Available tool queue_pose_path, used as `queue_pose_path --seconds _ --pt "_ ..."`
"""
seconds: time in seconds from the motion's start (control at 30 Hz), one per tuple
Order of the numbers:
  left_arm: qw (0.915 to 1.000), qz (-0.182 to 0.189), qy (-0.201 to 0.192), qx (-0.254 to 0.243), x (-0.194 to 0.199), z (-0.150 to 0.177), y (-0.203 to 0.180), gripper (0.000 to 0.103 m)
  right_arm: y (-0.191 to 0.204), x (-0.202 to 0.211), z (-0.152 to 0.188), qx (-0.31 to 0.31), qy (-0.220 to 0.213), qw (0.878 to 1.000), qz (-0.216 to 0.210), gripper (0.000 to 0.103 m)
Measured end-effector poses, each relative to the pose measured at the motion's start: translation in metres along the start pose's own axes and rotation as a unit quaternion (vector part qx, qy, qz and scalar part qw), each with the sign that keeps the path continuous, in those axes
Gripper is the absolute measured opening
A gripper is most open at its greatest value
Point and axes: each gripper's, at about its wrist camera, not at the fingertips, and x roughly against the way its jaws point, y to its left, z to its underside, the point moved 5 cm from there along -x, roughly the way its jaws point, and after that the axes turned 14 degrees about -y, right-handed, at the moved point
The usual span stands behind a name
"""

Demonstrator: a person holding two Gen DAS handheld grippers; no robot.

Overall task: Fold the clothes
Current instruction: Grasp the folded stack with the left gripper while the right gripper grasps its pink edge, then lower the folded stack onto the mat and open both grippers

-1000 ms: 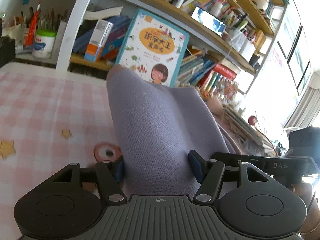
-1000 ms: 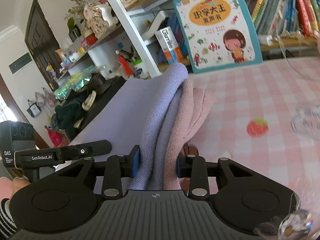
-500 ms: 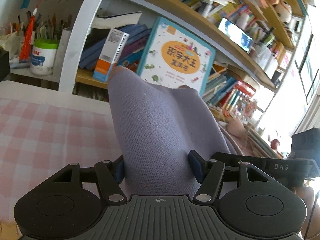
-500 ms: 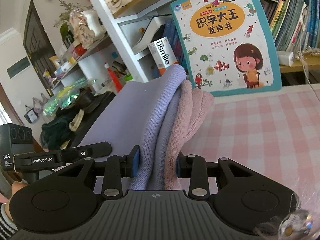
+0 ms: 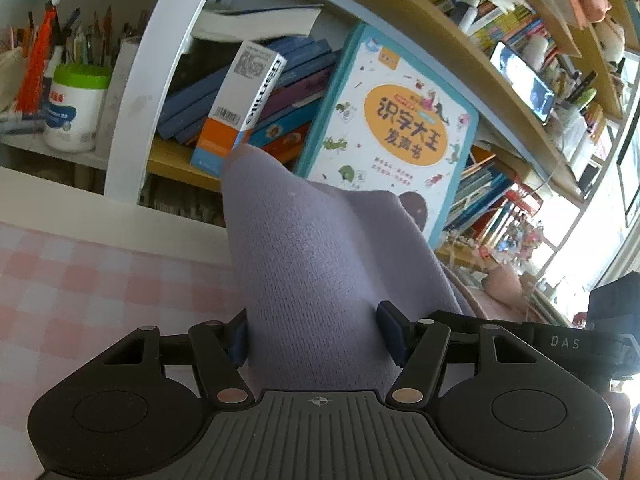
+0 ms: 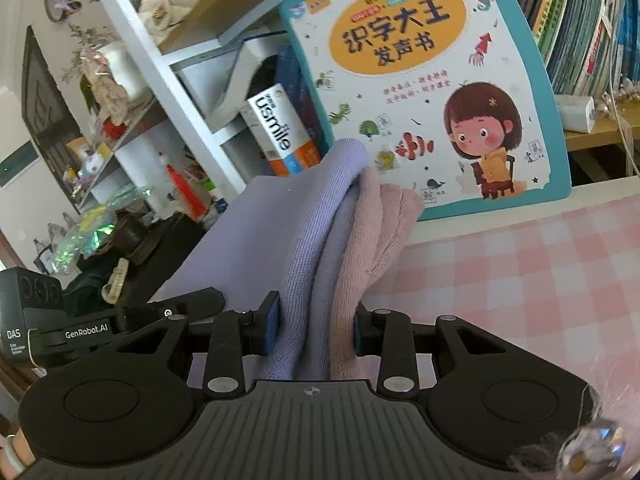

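One green-lidded tub (image 5: 76, 114) on shelf (image 5: 176, 162)

Soft matt knit garment (image 5: 320, 280), glossy card book cover (image 6: 432, 80), checked cloth tablecloth (image 6: 540, 280).

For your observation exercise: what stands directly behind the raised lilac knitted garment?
Behind the lilac knitted garment stands a teal-edged picture book beside a white-and-orange box. The book's lower left corner is covered.
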Motion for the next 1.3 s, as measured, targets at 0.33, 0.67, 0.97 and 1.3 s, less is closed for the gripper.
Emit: queue_pose_path --seconds 0.33,0.67,0.97,1.3 --pt "0.9998 -0.015 0.006 0.008 -0.020 0.010 0.014 0.064 -0.017 -0.022 0.008 -0.002 0.008 1.000 0.008 0.031" --pt "0.9966 -0.065 -0.032 -0.038 -0.007 0.011 0.015 0.088 -0.027 -0.014 0.015 0.003 -0.017 0.998 0.055 0.082" --pt "0.9711 -0.120 -0.068 -0.195 0.050 0.013 -0.034 0.098 0.008 0.063 0.025 0.113 -0.088 0.983 0.112 0.088" --pt "0.9708 -0.124 -0.108 -0.175 0.116 0.047 -0.065 0.102 0.037 0.131 0.064 0.138 -0.093 0.974 0.153 0.102"
